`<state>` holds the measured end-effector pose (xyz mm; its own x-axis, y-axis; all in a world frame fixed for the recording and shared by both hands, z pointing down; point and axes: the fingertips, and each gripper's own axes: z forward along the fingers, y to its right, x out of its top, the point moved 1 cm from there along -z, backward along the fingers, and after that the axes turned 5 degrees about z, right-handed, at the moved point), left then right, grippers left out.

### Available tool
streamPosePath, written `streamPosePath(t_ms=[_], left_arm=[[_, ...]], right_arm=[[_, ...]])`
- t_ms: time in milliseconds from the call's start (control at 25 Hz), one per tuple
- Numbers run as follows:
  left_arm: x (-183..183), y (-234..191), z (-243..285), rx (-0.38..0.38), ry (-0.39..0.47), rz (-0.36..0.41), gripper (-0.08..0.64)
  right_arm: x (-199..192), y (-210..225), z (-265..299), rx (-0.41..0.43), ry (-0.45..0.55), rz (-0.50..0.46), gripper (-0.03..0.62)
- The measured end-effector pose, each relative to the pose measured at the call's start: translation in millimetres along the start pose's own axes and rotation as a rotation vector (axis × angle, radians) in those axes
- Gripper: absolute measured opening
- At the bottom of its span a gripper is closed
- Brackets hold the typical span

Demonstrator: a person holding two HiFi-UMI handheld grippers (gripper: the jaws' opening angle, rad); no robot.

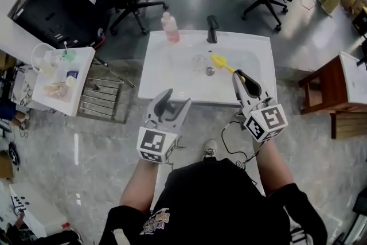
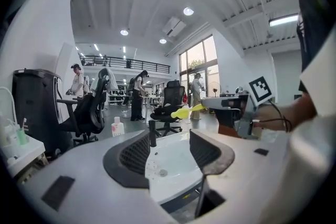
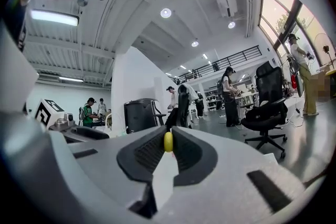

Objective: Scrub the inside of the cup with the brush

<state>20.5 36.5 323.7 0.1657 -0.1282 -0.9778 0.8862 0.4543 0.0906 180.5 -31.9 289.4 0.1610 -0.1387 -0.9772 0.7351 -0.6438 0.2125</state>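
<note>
The brush (image 1: 220, 61) is clamped in the right gripper (image 1: 239, 77); the cup (image 1: 199, 60) should first be steadied by the open, empty left gripper (image 1: 175, 99).

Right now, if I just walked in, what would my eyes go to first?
Probably the bright yellow brush, held in the shut jaws of the right gripper over the middle of the white sink. Next comes the pink bottle standing on the sink's back edge, left of the black tap. The left gripper is at the sink's front edge, open and empty.
</note>
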Motion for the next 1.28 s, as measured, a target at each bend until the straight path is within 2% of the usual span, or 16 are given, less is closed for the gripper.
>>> streamPosePath(t_ms=[360, 680, 920, 1280], left_arm=[[7, -1, 36, 0.043, -0.014, 0.013, 0.225], [12, 5, 53, 0.048, -0.044, 0.045, 0.225], [-5, 0, 68, 0.025, -0.101, 0.071, 0.225], [-40, -36, 102, 0.016, -0.154, 0.111, 0.227]], right_arm=[[15, 29, 22, 0.068, 0.008, -0.015, 0.037], [23, 47, 15, 0.074, 0.029, 0.003, 0.038], [13, 58, 9, 0.047, 0.022, 0.026, 0.038], [3, 72, 25, 0.000, -0.011, 0.024, 0.037]])
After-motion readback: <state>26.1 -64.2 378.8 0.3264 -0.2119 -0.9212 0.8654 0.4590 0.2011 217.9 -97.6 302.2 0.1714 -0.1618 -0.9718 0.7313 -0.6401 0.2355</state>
